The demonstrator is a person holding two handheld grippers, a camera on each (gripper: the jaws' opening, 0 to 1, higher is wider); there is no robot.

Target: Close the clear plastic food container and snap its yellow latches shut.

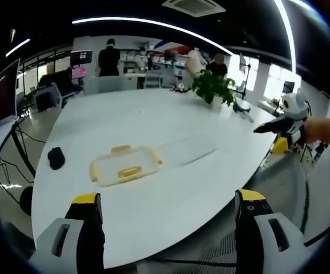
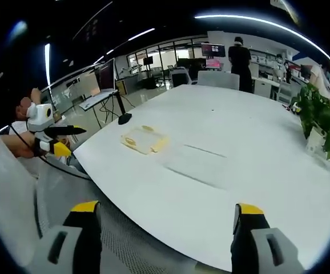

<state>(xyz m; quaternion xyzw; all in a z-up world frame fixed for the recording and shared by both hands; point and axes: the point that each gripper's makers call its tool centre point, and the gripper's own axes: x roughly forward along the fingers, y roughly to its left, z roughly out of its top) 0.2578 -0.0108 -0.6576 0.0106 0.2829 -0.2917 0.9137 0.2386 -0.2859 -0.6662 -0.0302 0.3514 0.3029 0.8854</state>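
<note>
The clear plastic food container (image 1: pixel 125 165) lies flat on the white table (image 1: pixel 170 125), left of centre, with yellow latches (image 1: pixel 121 149) on its sides. I cannot tell whether its lid is seated. My left gripper (image 1: pixel 168 214) hangs open over the near table edge, well short of the container. At the right, a hand holds my right gripper (image 1: pixel 282 123) beyond the table edge. In the right gripper view the container (image 2: pixel 144 138) sits far off on the table (image 2: pixel 228 148), and my right gripper (image 2: pixel 164 216) is open with nothing between its jaws. My left gripper (image 2: pixel 53 134) is held at the left.
A small black object (image 1: pixel 56 157) lies left of the container. A potted plant (image 1: pixel 213 87) stands at the table's far side, with a dark item (image 1: pixel 242 107) beside it. A monitor stand (image 2: pixel 124 117) sits near the container. People (image 1: pixel 109 57) stand far behind.
</note>
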